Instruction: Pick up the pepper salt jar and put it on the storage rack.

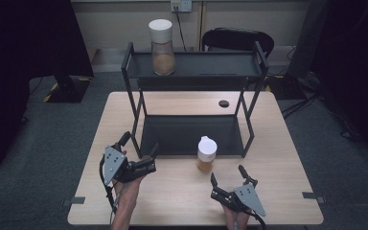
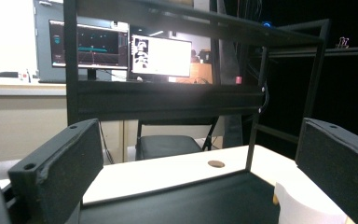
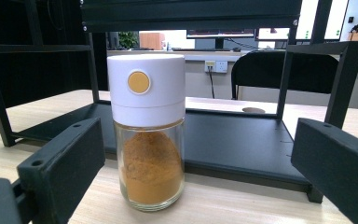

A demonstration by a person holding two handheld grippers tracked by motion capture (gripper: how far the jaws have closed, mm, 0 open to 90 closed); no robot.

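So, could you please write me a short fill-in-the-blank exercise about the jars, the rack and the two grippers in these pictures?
1. The small jar on the table holds powder and has a ____ lid.
2. The tall jar stands on the ____ shelf of the black rack.
3. The right gripper is ____, with the small jar ahead of its jaws.
4. The left gripper is open near the rack's ____ shelf.

Missing words: white; top; open; bottom
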